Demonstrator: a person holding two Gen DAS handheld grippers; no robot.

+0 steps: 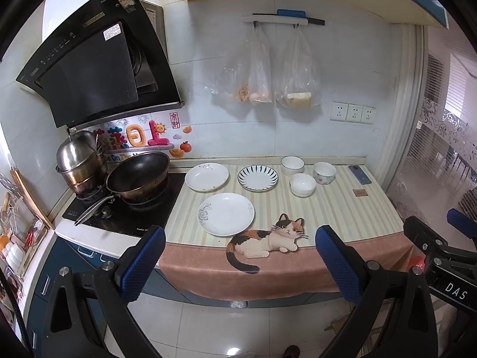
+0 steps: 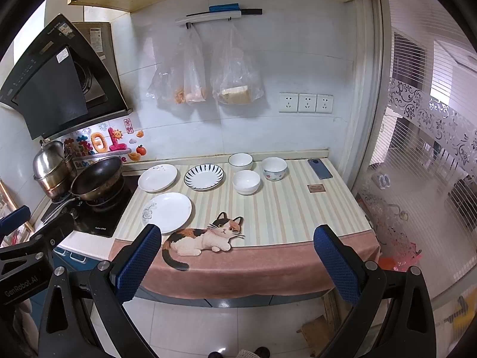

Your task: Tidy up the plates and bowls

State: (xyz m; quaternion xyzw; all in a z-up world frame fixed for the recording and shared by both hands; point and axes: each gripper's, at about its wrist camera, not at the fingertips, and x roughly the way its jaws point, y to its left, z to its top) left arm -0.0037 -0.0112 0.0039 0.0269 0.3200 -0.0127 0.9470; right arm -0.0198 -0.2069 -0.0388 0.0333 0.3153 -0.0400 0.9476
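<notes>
The wall sticker [image 1: 140, 140] is partly hidden behind the steel pot [image 1: 79, 161] and the black pan [image 1: 138, 176], so its English line cannot be read. The range hood [image 2: 53, 80] is cut by the left edge. The small brown tag [image 2: 316, 188] is too small to read.

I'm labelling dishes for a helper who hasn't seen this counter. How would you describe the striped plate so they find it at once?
On the striped mat right of the stove, look along the back row by the wall. The striped plate lies between a white plate and the bowls. It alone has dark radiating lines around its rim.
</notes>
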